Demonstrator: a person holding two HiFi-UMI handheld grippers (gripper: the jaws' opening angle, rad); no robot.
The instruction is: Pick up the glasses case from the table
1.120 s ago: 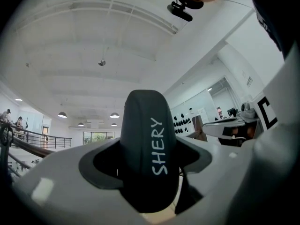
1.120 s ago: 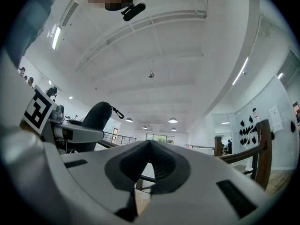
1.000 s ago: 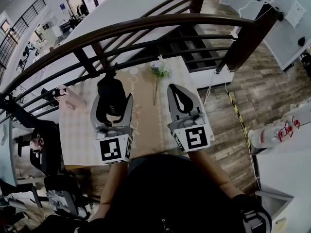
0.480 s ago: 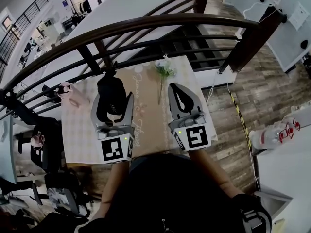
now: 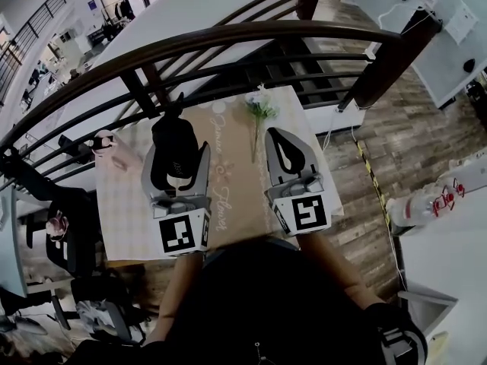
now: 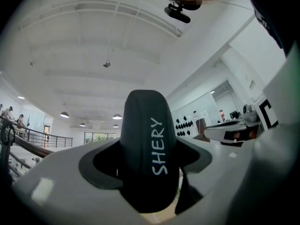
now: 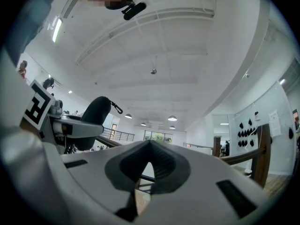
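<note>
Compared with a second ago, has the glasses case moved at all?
No. The glasses case stays clamped in the left claw, at the same spot just right of the pink item on the table.

A runner (image 5: 228, 175) lies down the middle of the worktop (image 5: 122, 219). Over the worktop's left half, the glasses case (image 5: 173, 139) sits between the left tongs (image 5: 176, 163). The right tongs (image 5: 278, 137) hang over its right half. A flower sprig (image 5: 259, 114) lies at its far edge, and a railing (image 5: 228, 38) stands beyond.
</note>
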